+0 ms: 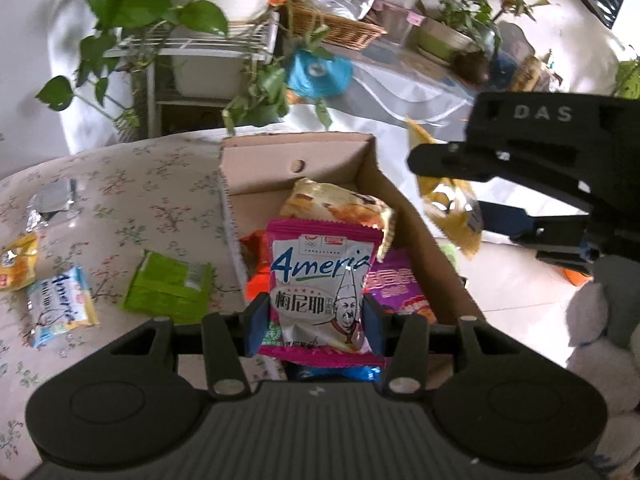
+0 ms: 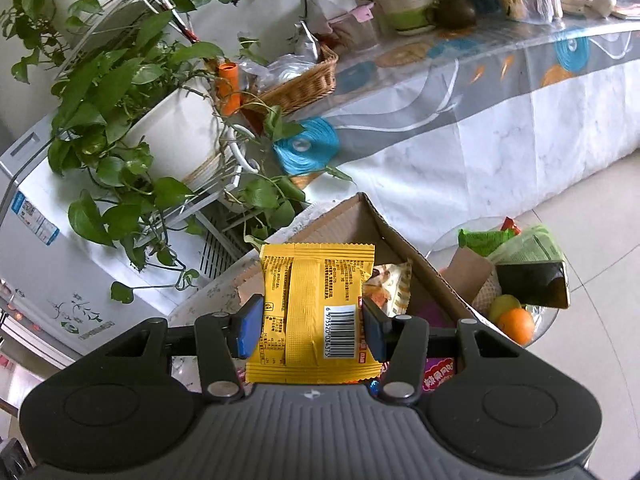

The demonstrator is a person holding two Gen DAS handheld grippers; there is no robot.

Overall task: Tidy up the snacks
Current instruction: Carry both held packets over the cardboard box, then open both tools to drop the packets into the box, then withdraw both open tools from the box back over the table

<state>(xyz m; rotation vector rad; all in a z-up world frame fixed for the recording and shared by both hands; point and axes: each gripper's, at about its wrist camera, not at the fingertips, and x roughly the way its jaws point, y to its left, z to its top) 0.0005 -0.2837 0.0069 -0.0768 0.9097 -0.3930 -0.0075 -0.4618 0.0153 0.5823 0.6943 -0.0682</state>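
My left hand-held gripper (image 1: 315, 324) clamps the pink snack packet (image 1: 320, 292) above the cardboard box (image 1: 400, 204); my right hand-held gripper (image 2: 310, 326) clamps the yellow packet (image 2: 316, 304).

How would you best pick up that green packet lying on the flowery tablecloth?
Come straight down from above on the green packet and close the fingers across its shorter width, near the middle. It lies flat on the tablecloth, apart from the cardboard box and the other wrappers, so both long edges look free.
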